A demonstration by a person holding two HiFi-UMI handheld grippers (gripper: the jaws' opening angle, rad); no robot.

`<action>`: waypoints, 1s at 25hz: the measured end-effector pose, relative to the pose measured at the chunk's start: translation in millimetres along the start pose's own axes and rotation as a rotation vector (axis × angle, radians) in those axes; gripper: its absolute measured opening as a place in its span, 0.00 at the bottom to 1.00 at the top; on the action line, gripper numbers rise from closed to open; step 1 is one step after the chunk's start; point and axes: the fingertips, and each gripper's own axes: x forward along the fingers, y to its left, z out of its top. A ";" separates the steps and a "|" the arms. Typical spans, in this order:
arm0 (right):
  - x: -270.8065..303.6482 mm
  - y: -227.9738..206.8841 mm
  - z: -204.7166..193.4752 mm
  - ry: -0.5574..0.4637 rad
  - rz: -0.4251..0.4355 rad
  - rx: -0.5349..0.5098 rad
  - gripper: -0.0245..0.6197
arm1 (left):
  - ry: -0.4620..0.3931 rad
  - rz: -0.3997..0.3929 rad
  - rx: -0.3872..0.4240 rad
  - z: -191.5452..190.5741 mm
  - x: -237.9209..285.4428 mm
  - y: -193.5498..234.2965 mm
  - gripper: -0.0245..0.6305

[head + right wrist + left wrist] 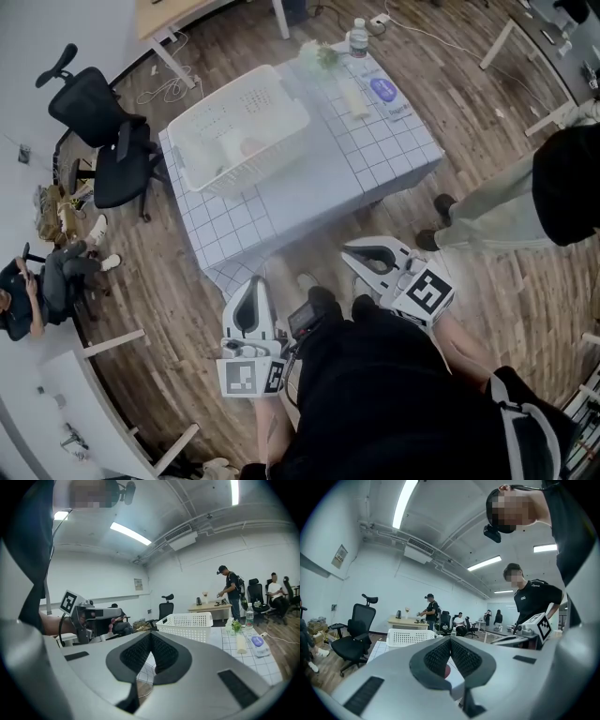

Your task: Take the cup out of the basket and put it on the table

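Standoff | we carry left gripper (254,281) and right gripper (351,250) clamped empty, bottom centre | basket (192,122) upper centre, not yet within reach.

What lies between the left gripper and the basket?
Only bare checked tablecloth lies between the left gripper and the basket. The head view shows it.

White basket (267,150) on a white, grey-gridded table (375,159).

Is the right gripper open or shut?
Shut. In the right gripper view, the right gripper's black pads touch at their tips, with nothing held between them.
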 end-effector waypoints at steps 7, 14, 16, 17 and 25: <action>52.2 -2.1 15.4 0.016 -0.032 -0.008 0.06 | 0.031 -0.054 0.068 6.8 18.2 45.7 0.05; 97.0 -2.4 27.5 0.024 -0.071 -0.022 0.06 | 0.040 -0.088 0.095 8.7 30.9 89.2 0.05; 107.1 -1.7 30.3 0.026 -0.082 -0.020 0.06 | 0.041 -0.100 0.086 9.3 32.5 99.3 0.05; 111.5 -1.4 31.3 0.027 -0.086 -0.018 0.06 | 0.042 -0.106 0.083 9.6 33.4 103.9 0.05; 125.5 -6.9 28.5 0.056 -0.125 0.000 0.06 | 0.061 -0.128 0.059 4.4 45.2 129.0 0.05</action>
